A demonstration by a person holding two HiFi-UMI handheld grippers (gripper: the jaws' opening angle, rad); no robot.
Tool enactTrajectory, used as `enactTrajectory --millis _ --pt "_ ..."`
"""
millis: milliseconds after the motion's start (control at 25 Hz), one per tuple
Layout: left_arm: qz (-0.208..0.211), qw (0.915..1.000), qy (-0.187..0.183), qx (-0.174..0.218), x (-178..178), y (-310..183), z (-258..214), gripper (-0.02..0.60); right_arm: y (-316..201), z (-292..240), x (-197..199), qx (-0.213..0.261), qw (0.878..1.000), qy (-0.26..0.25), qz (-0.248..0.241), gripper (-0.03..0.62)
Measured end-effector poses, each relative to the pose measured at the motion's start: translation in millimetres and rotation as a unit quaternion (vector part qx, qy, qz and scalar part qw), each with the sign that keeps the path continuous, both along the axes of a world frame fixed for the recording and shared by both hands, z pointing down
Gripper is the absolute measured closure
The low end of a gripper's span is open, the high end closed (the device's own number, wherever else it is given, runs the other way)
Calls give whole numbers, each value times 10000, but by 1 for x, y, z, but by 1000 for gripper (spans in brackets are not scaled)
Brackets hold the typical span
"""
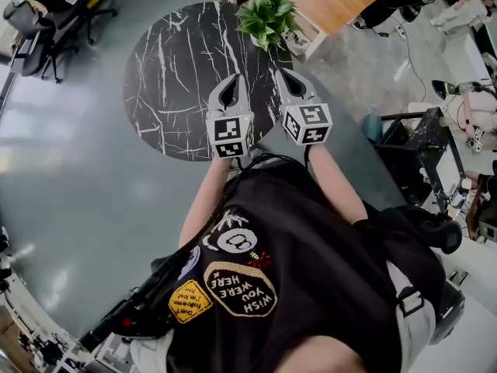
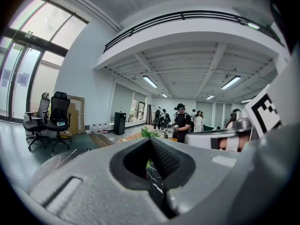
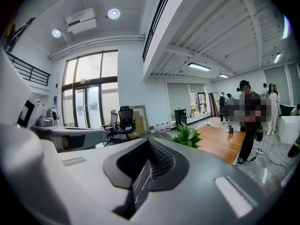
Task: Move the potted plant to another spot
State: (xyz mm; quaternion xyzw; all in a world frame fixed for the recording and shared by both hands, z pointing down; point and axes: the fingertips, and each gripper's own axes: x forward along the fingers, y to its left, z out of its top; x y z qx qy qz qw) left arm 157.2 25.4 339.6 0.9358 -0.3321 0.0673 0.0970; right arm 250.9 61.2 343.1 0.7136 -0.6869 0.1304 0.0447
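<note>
Potted plant (image 1: 268,15) is standing at the far right rim of the round black marble table (image 1: 178,76). Its leaves are hiding the pot in the head view. It is also showing ahead in the right gripper view (image 3: 187,136), and as a sliver of green in the left gripper view (image 2: 149,132).

Left gripper (image 1: 233,80) and right gripper (image 1: 283,72) are hovering side by side over the near right part of the table, well apart from the plant. Both are clenched with tips together. Nothing is between the jaws, and only marble is showing through the gaps (image 2: 151,142) (image 3: 149,144).

This layout fits two stages: the plant waiting at its old spot, or already resting at its new one. I cannot tell which.

Risks, as judgement:
- The plant is sitting close to the rim, so a bump from either gripper could tip it onto the floor.
- Any reach with closed jaws would be pushing the plant, not gripping it.
- A grip on foliage rather than the pot would likely slip or tear leaves.
</note>
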Motion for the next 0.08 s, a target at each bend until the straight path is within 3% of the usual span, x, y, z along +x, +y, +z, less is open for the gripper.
enactTrajectory --millis 80 --pt "22 10000 -4 4 3 1 0 577 0 0 3 -7 10000 -12 17 592"
